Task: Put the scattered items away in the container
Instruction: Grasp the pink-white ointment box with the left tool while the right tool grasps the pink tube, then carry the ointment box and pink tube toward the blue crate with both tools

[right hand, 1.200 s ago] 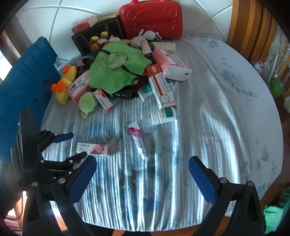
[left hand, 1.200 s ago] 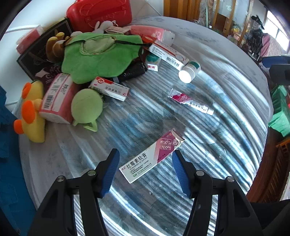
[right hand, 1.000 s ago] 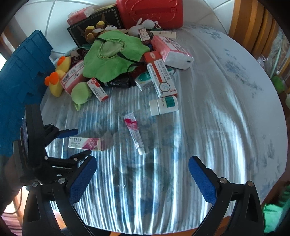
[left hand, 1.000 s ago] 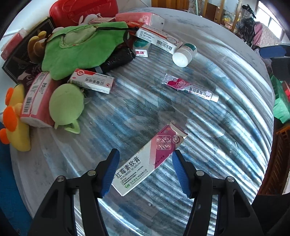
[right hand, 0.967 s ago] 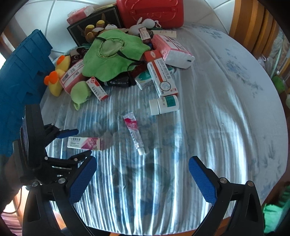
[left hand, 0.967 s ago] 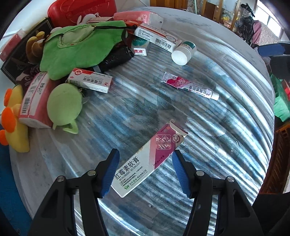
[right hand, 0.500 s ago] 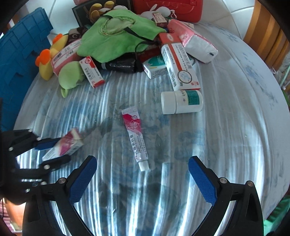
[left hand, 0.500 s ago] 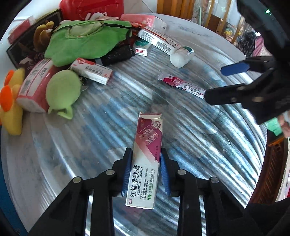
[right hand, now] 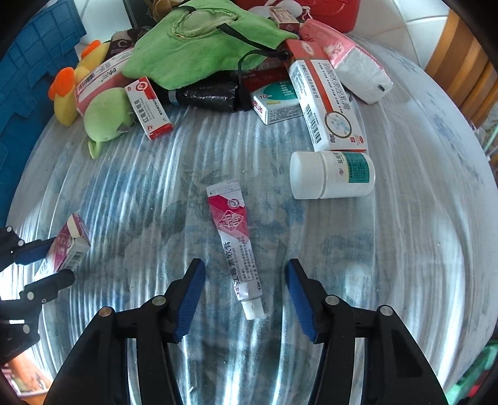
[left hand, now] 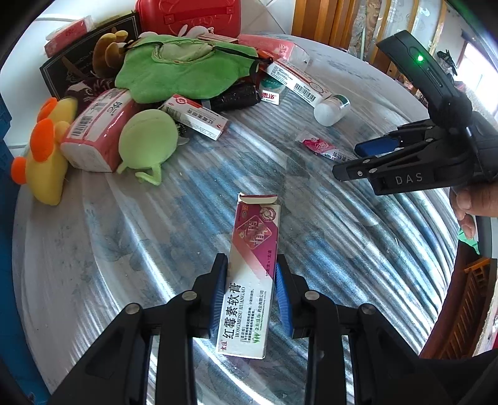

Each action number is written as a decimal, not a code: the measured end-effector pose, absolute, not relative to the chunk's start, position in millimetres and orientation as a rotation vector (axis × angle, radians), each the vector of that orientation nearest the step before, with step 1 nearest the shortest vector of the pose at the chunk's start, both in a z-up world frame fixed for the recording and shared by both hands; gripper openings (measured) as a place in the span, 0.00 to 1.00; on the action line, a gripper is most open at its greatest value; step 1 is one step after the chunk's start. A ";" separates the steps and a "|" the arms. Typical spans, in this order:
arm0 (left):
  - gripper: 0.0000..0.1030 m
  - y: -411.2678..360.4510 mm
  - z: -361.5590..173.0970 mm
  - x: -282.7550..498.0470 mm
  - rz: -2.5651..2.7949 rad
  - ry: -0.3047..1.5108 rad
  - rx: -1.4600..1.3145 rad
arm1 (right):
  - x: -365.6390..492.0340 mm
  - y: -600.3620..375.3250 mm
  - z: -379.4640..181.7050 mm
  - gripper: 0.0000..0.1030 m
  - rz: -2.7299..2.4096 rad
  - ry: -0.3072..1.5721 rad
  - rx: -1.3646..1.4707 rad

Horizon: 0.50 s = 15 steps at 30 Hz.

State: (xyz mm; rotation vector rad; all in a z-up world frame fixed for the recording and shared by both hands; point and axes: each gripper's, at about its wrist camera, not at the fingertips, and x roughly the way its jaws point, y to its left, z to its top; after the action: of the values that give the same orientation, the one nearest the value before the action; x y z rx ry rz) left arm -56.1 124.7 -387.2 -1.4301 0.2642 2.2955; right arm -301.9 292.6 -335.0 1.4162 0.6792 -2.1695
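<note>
My left gripper [left hand: 250, 280] is shut on a pink and white ointment box [left hand: 252, 274], held above the striped tabletop; the box also shows in the right wrist view [right hand: 63, 246]. My right gripper [right hand: 246, 286] is open, its fingers either side of a pink and white ointment tube [right hand: 235, 243] that lies on the table. The right gripper shows in the left wrist view [left hand: 354, 160] over the same tube [left hand: 323, 149]. A red case [left hand: 190, 15] stands at the back.
A white pill bottle [right hand: 331, 175] lies right of the tube. A pile at the back holds a green cloth [right hand: 199, 40], medicine boxes [right hand: 323, 99], a tissue pack [right hand: 351, 59], a green plush [right hand: 105, 115] and a yellow duck [left hand: 46, 155]. A blue crate [right hand: 28, 71] stands at the left.
My left gripper closed on the ointment box and lifted it, turning it lengthwise. My right gripper moved forward and down until its open fingers straddle the tube.
</note>
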 end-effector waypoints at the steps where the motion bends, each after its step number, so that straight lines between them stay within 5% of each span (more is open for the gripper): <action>1: 0.29 124.9 -386.0 -55.0 2.297 0.262 -1.429 | -299.3 289.7 -336.7 0.46 -2.172 0.734 1.406; 5: 0.29 126.1 -380.6 -51.9 2.302 0.257 -1.420 | -285.7 278.8 -339.3 0.16 -2.152 0.807 1.352; 15: 0.29 125.0 -365.9 -53.6 2.336 0.235 -1.396 | -292.8 298.7 -329.0 0.16 -2.182 0.569 1.463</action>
State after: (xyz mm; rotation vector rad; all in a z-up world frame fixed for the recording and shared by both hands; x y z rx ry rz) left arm -53.6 125.0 -365.9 -1.3960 0.2351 2.3355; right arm -292.9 298.7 -329.0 1.4627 0.5691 -2.1824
